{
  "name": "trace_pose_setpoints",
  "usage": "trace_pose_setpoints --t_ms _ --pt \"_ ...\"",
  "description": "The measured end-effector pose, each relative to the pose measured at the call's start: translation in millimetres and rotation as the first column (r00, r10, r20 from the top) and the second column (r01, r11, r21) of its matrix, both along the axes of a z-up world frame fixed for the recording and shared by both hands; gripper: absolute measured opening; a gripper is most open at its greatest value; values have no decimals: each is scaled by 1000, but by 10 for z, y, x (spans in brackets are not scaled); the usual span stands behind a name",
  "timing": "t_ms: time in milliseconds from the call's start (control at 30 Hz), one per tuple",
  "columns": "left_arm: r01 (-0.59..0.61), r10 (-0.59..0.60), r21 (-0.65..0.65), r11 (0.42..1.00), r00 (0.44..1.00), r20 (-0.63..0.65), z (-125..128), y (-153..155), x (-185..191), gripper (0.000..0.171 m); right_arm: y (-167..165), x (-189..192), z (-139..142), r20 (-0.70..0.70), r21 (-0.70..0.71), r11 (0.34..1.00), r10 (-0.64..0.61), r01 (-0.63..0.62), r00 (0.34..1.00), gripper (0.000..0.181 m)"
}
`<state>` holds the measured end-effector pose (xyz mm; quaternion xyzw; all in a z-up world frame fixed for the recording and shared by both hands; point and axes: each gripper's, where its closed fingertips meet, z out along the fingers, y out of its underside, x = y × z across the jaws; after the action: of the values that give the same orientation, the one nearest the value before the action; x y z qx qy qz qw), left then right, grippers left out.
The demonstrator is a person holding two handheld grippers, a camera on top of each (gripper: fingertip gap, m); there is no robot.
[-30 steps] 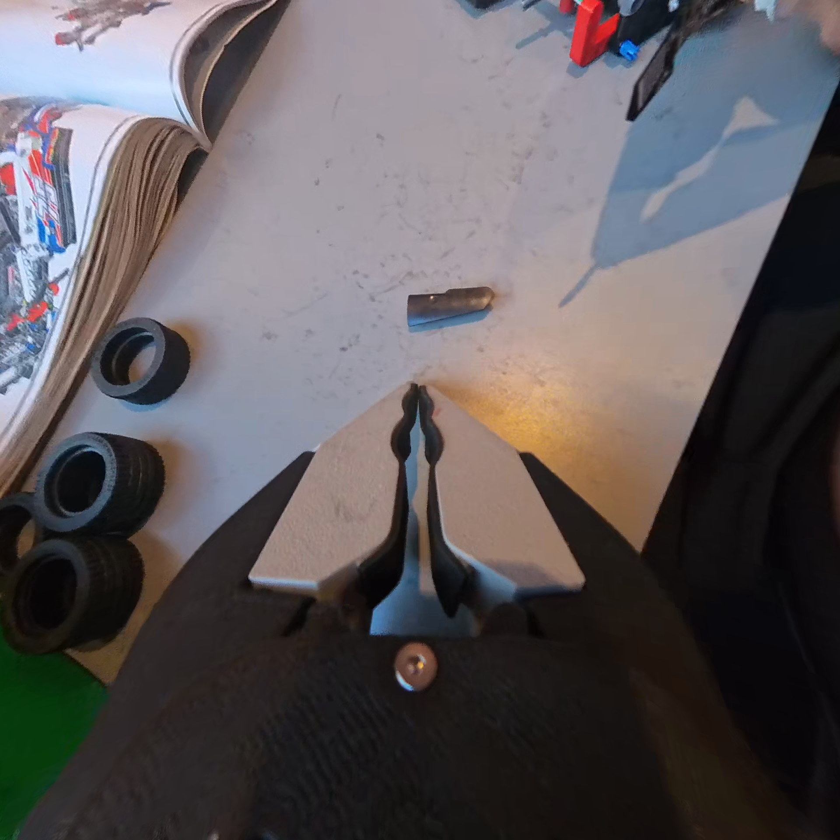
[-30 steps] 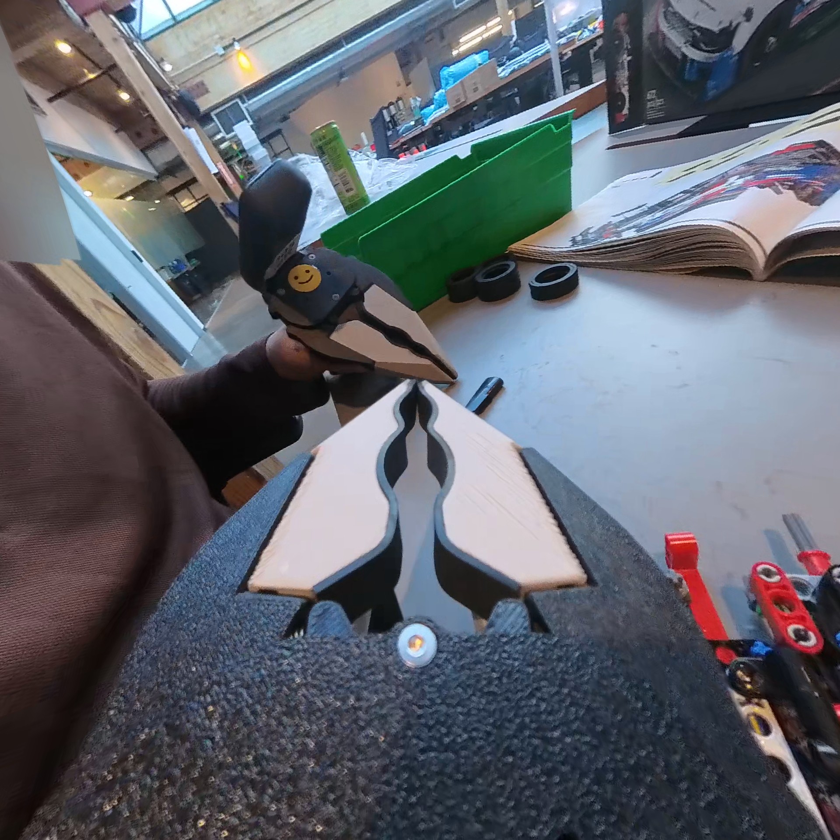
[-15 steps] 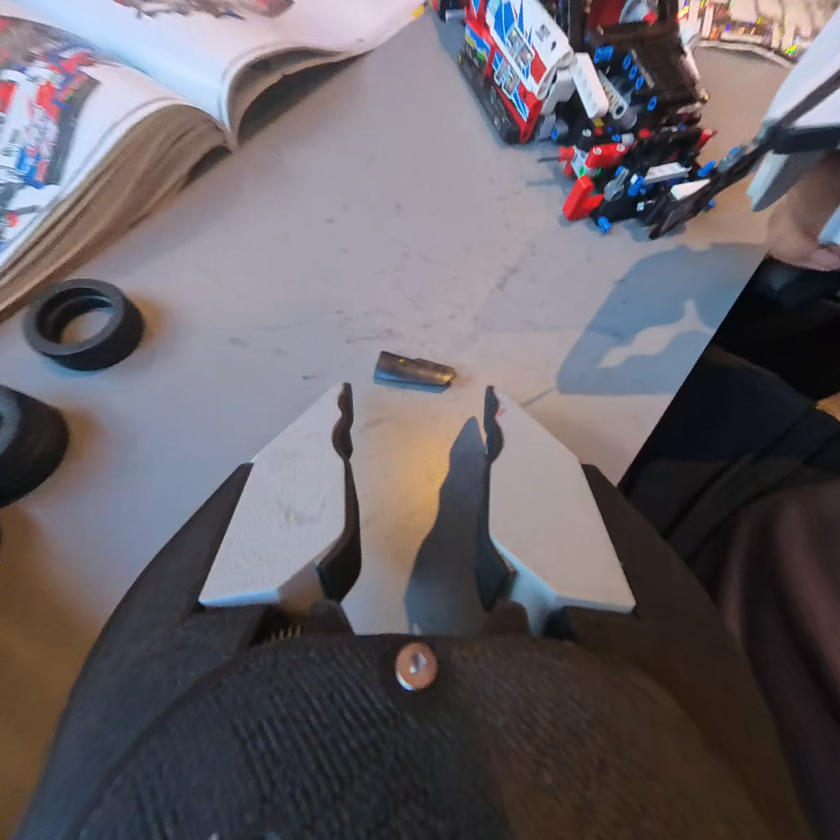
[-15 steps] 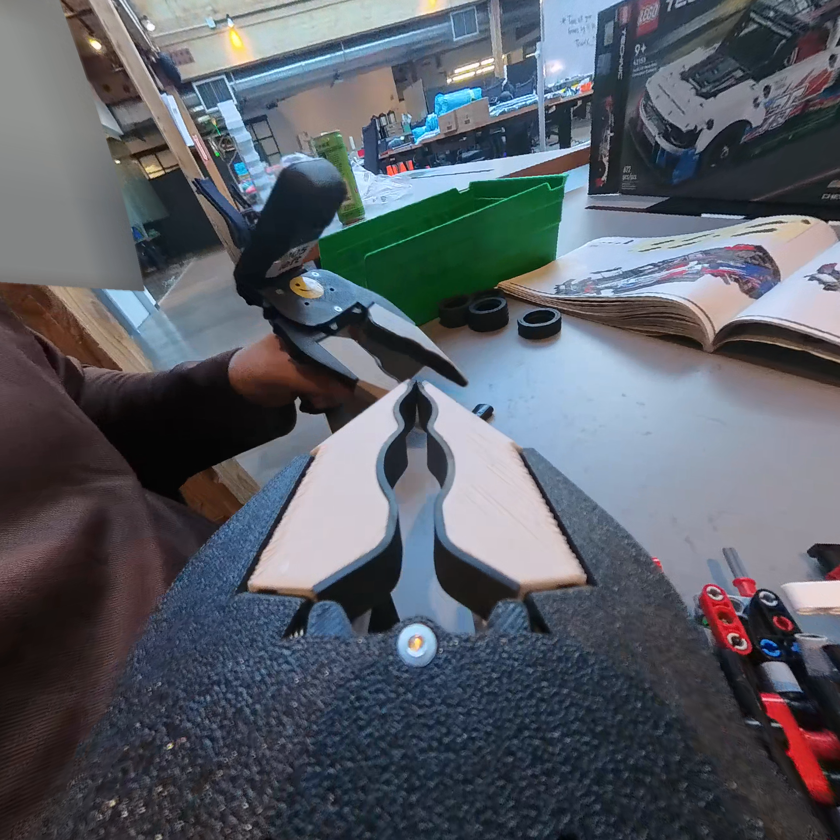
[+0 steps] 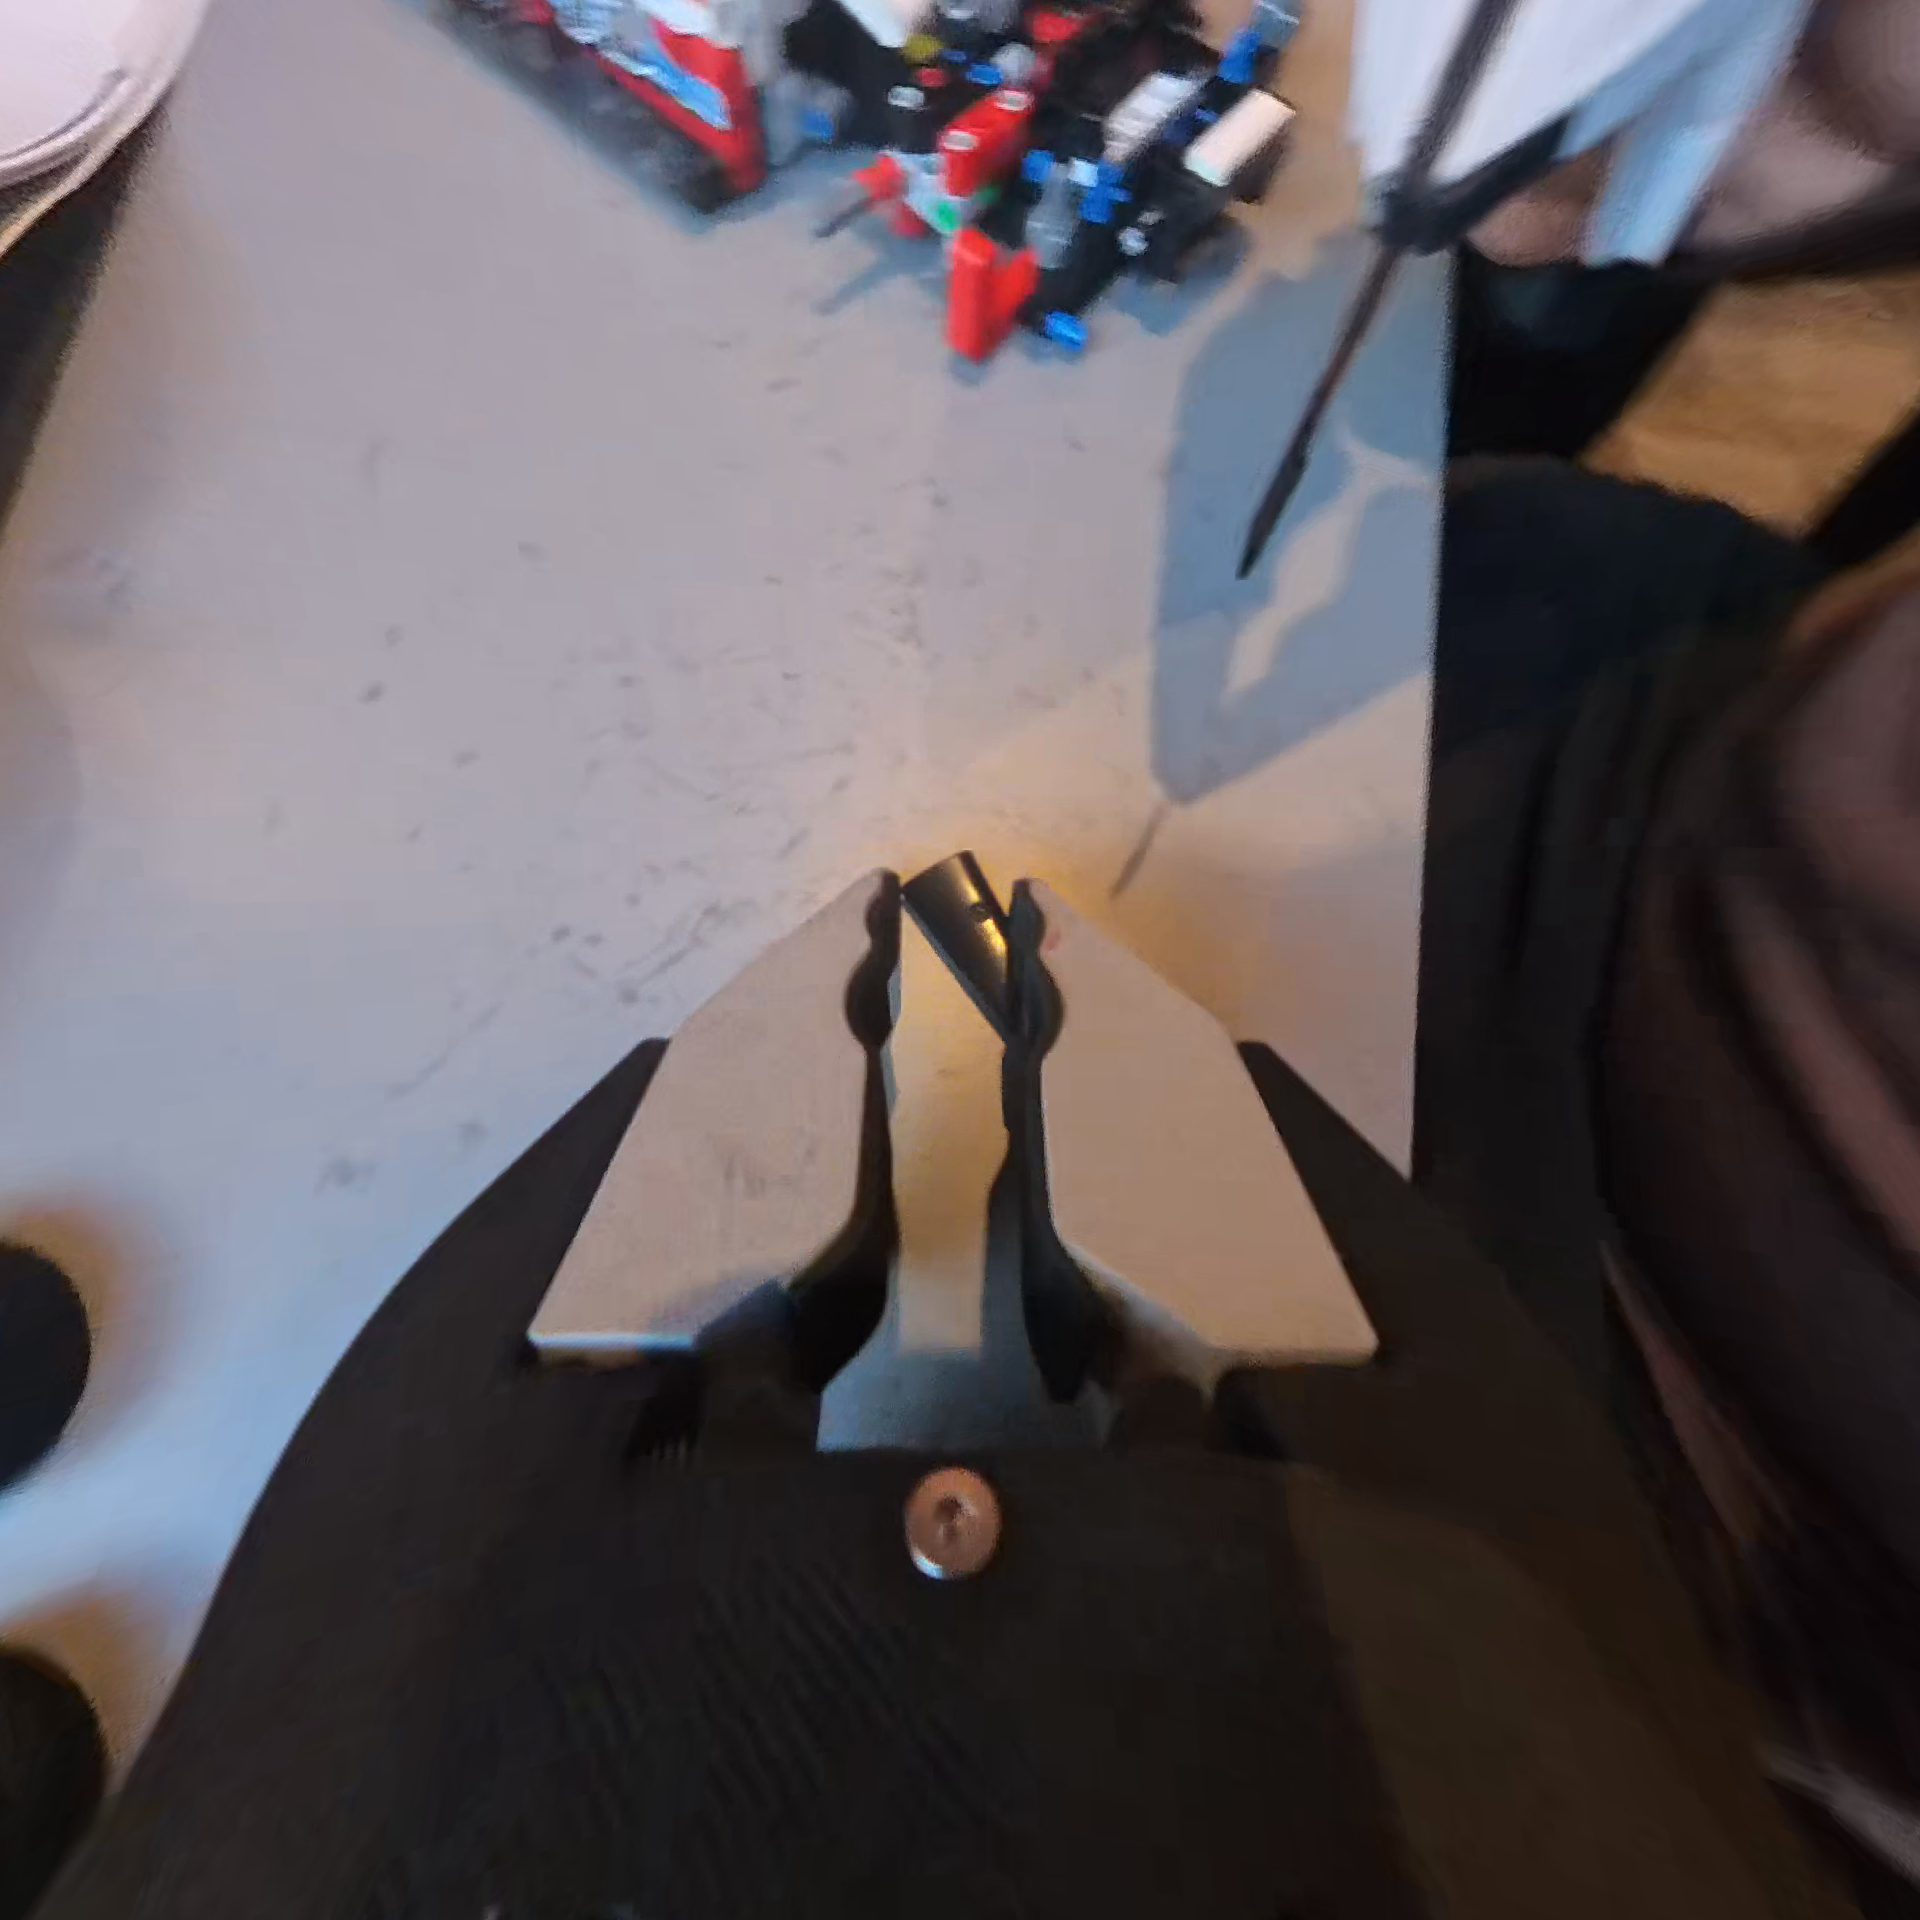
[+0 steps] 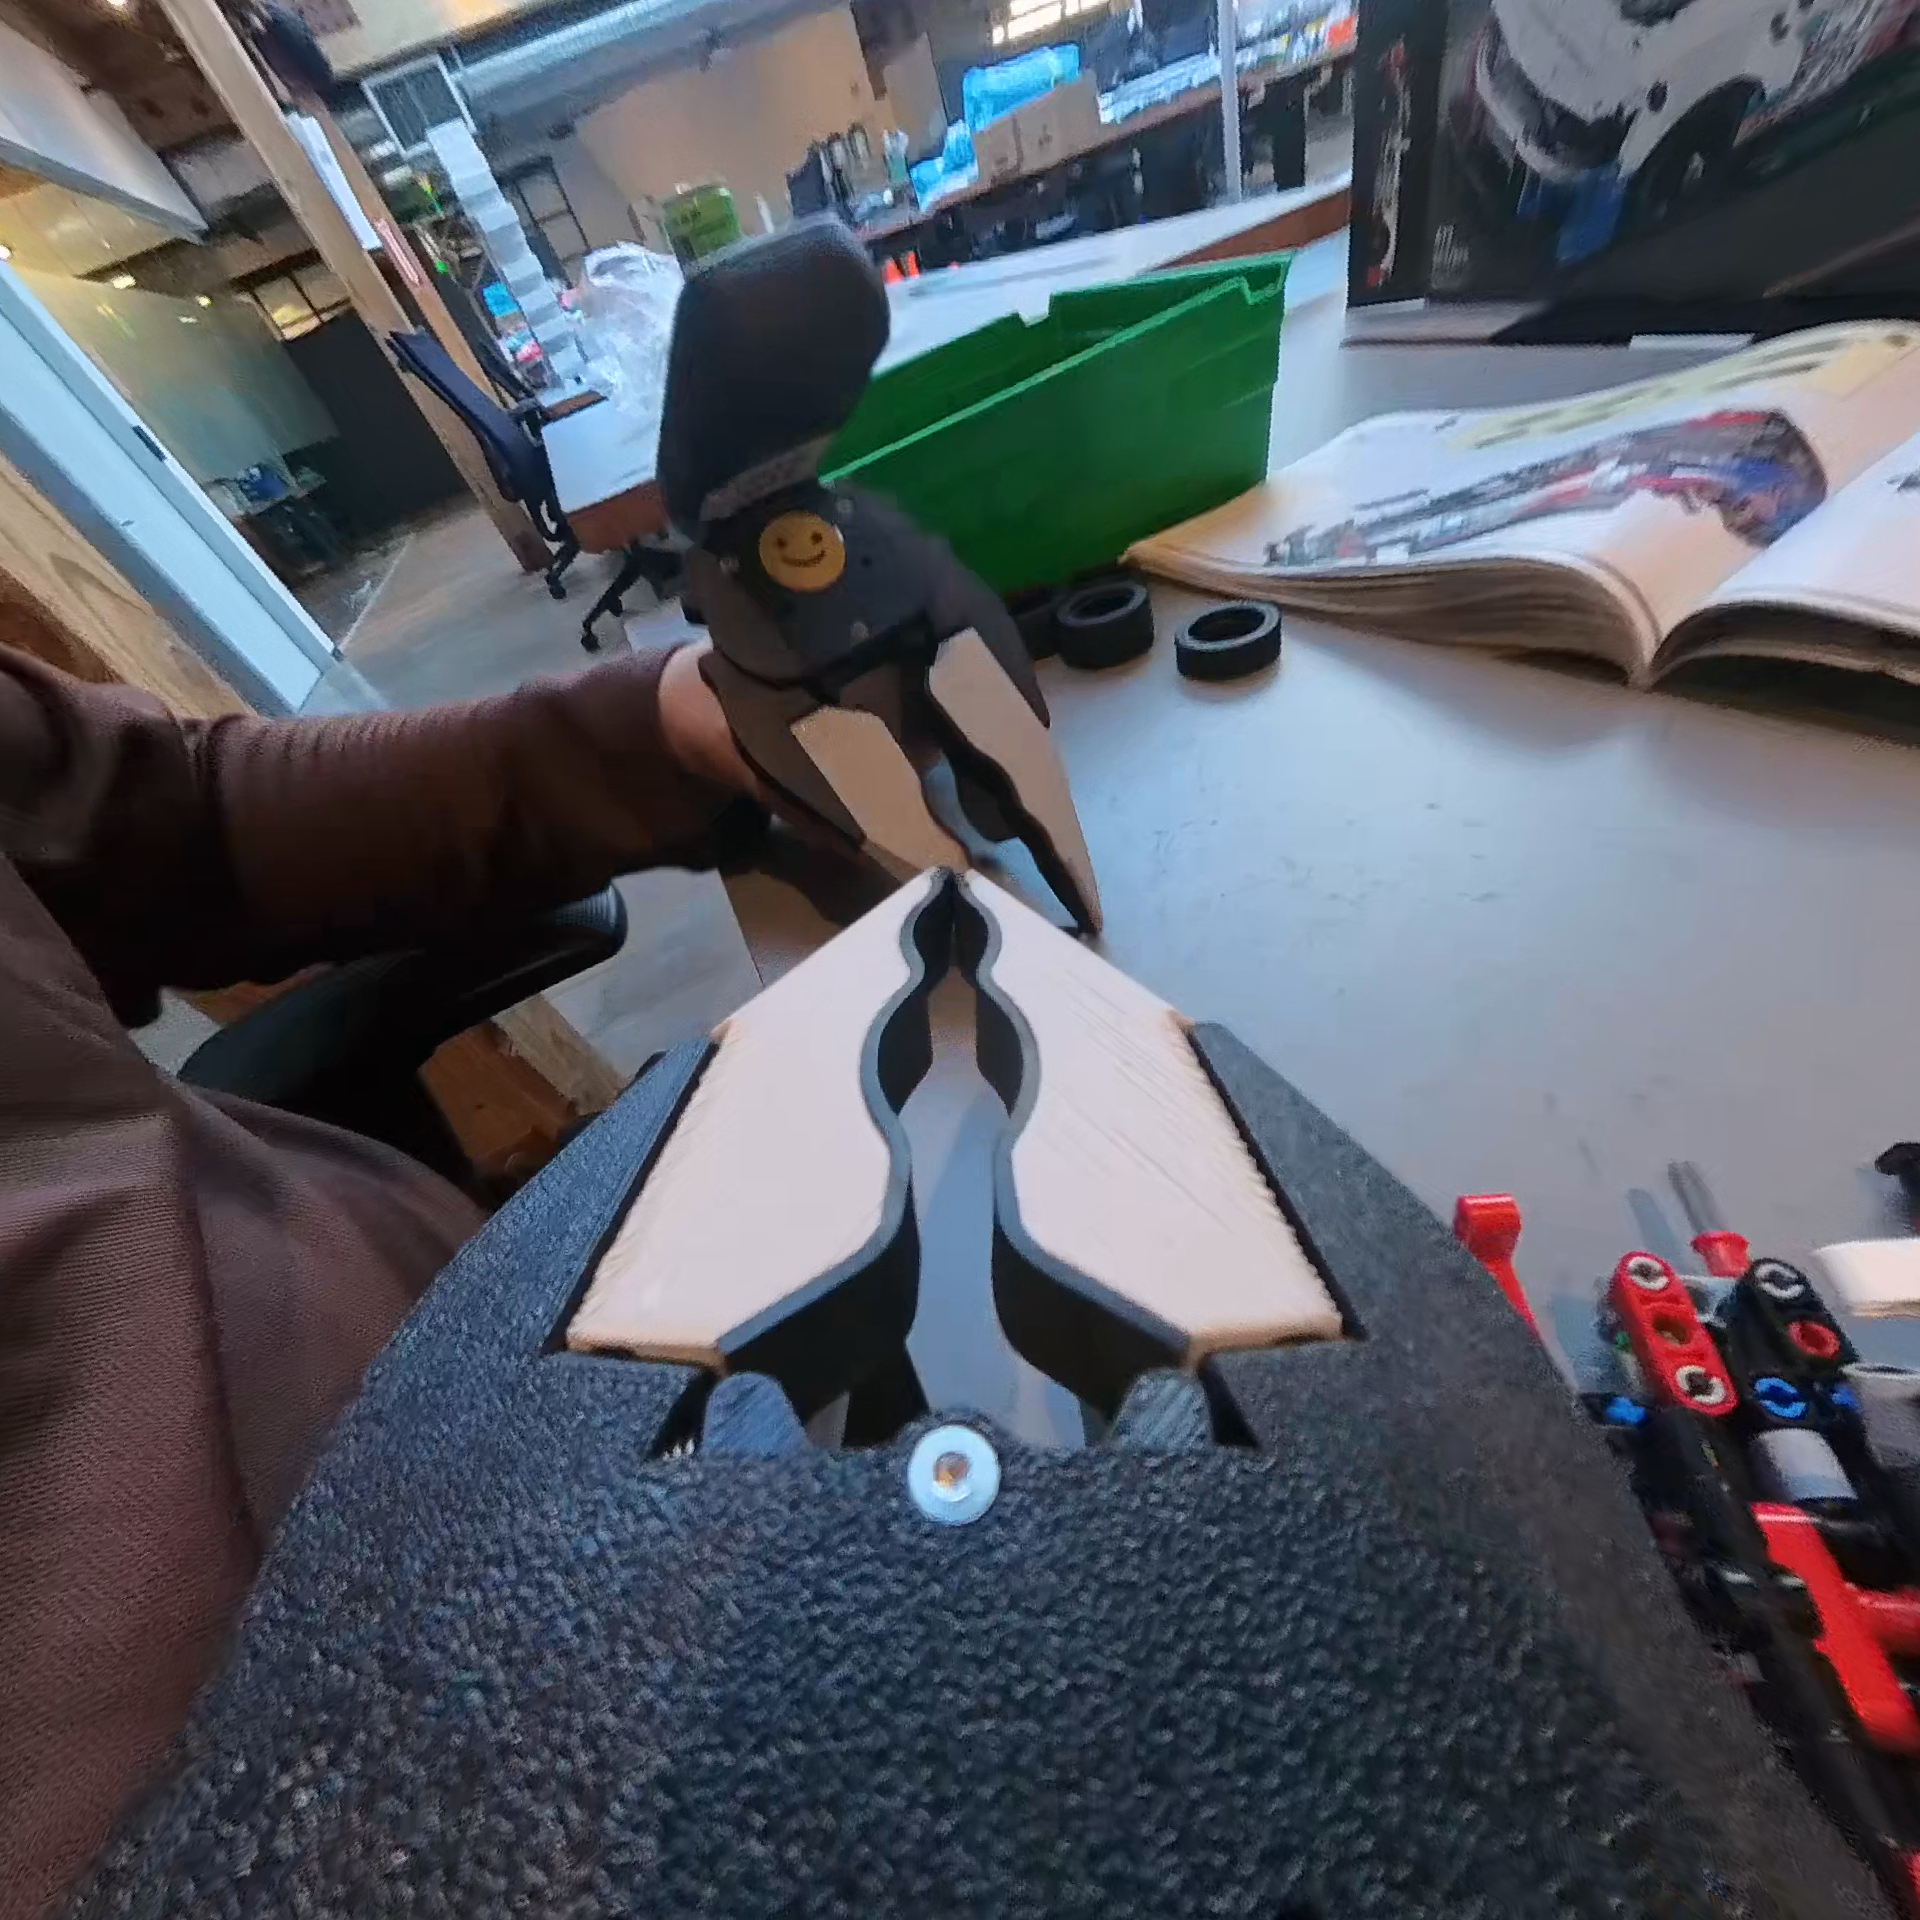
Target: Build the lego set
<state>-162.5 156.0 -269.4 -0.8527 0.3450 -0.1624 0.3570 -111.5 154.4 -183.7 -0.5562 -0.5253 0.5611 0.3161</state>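
Observation:
My left gripper points down at the grey table, its fingers closed on a small black lego piece that lies slanted between the tips. It also shows in the right wrist view, held by a hand in a brown sleeve, tips on the table. My right gripper is shut and empty, held above the table near its front edge. The part-built red, black and white lego model stands further along the table, and in the right wrist view it is low on the right.
Black tyres lie by a green bin. An open instruction book and the set's box are behind. The table edge runs close on the right of my left gripper. One tyre is at the left. The grippers' ends are close to 10 centimeters from one another.
My left gripper opened, moved down over the black piece and closed around it. The right gripper stayed shut and shifted slightly.

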Motion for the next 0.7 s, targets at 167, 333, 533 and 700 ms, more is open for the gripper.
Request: trace_pose_setpoints --t_ms 167,333,533,700 --pt "119 -119 -13 993 993 24 8 -147 33 27 -93 -67 -136 62 -34 999 33 -31 998 0" --pt "82 -82 28 996 996 -21 6 -162 -40 39 -147 -103 -194 80 2 999 53 -53 995 0" --pt "-30 30 92 995 1000 -5 92 -220 -255 50 -73 -150 -271 101 -51 998 41 -36 994 0" --pt "-32 22 170 985 998 62 247 -256 -272 39 -98 -220 -313 132 -157 985 87 -66 987 0"
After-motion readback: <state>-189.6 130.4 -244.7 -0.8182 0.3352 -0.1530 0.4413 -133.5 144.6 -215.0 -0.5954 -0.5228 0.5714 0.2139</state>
